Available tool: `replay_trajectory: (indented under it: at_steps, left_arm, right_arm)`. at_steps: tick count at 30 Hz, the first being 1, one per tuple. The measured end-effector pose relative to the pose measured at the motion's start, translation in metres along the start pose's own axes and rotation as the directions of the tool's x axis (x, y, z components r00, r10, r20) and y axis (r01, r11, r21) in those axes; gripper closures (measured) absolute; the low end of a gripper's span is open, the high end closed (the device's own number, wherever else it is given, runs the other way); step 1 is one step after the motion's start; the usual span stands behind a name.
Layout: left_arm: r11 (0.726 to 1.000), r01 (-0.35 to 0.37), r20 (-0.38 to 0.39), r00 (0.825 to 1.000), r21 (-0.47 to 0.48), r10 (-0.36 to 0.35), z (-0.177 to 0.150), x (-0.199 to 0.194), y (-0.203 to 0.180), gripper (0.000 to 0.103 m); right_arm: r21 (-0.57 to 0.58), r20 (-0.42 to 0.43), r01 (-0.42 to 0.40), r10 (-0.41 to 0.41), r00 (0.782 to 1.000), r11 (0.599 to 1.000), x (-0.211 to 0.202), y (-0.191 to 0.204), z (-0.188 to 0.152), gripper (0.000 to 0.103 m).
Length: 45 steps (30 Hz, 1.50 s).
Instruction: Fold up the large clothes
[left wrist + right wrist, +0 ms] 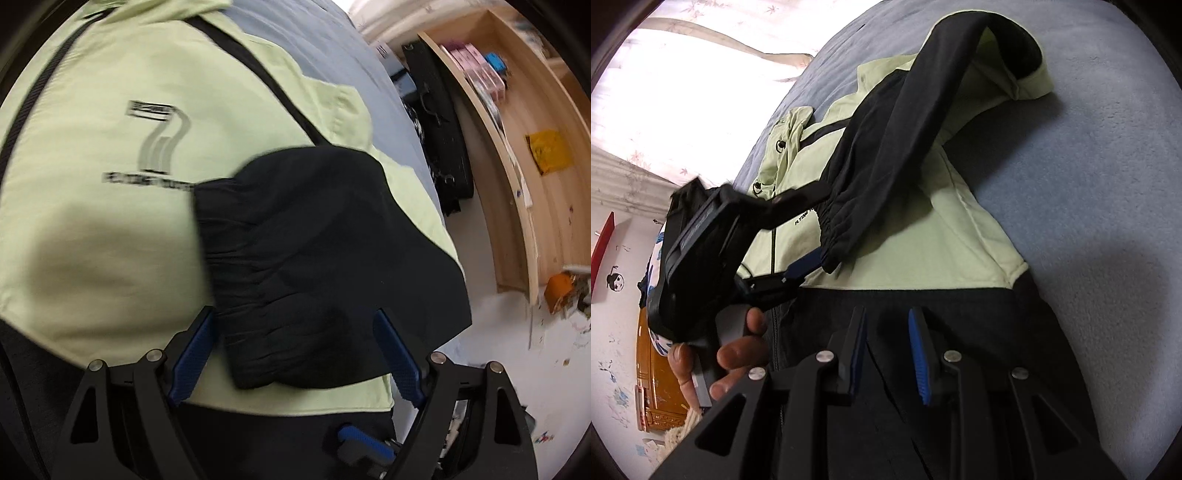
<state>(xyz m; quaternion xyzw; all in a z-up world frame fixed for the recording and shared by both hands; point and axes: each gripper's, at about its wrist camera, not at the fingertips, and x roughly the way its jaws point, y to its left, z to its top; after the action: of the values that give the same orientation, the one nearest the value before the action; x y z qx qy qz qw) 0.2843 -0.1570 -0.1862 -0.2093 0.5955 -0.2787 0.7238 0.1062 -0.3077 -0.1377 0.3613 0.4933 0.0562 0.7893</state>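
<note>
Pale green and black, the jacket [923, 236] lies spread on the blue-grey bed [1089, 184]. My left gripper [295, 317] is spread wide around the black sleeve [303, 258], whose cuff lies folded over the chest; blur keeps me from telling whether the pads [195, 354] touch it. My right gripper [888, 314] hovers over the dark hem, fingers parted, holding nothing.
</note>
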Motion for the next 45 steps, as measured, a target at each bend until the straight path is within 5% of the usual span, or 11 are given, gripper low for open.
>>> replay_trajectory:
  at_steps: [2,5,8,15,21,25,27,29,33,39,45]
  left_arm:
    - [0.999,-0.039,0.009,0.999,0.035,0.039,0.001,0.006,-0.01,0.021]
    - [0.992,-0.11,-0.001,0.994,0.06,0.111,0.002,0.011,-0.022,0.078]
    - [0.977,-0.192,0.033,0.981,0.092,0.189,0.009,0.0,-0.038,0.092]
    - [0.922,-0.312,0.277,0.929,0.229,0.246,0.041,-0.103,-0.101,0.1]
    - [0.843,-0.463,0.491,0.821,0.273,0.292,0.062,-0.205,-0.123,0.101]
    - [0.824,-0.511,0.526,0.784,0.246,0.329,0.07,-0.237,-0.114,0.101]
    - [0.835,-0.494,0.496,0.803,0.244,0.33,0.071,-0.237,-0.099,0.101]
    - [0.869,-0.433,0.422,0.852,0.238,0.309,0.073,-0.227,-0.077,0.1]
    - [0.905,-0.364,0.276,0.913,0.218,0.301,0.07,-0.179,-0.041,0.08]
    - [0.923,-0.339,0.18,0.934,0.184,0.307,0.061,-0.119,-0.013,0.058]
    - [0.936,-0.329,0.126,0.941,0.124,0.314,0.069,-0.072,0.013,0.051]
  right_arm:
    - [-0.014,0.004,0.012,-0.012,1.0,1.0,-0.003,0.0,-0.003,0.08]
    - [-0.029,0.007,0.038,-0.038,0.999,0.999,-0.004,0.003,-0.006,0.08]
    - [-0.034,0.013,0.062,-0.061,0.998,0.998,-0.007,0.004,-0.005,0.08]
    - [-0.015,0.049,0.088,-0.087,0.995,0.996,-0.019,0.001,-0.003,0.08]
    - [-0.031,0.071,0.134,-0.131,0.989,0.991,-0.024,0.003,-0.001,0.08]
    - [-0.04,0.095,0.166,-0.162,0.982,0.985,-0.027,0.008,0.01,0.08]
    - [-0.036,0.114,0.168,-0.163,0.98,0.985,-0.032,0.009,0.015,0.08]
    - [-0.033,0.129,0.158,-0.153,0.98,0.987,-0.037,0.009,0.017,0.079]
    - [-0.036,0.14,0.164,-0.157,0.978,0.986,-0.039,0.009,0.015,0.063]
    - [-0.036,0.13,0.171,-0.165,0.978,0.985,-0.034,0.006,0.014,0.063]
    - [-0.03,0.125,0.169,-0.164,0.978,0.985,-0.026,0.0,0.015,0.063]
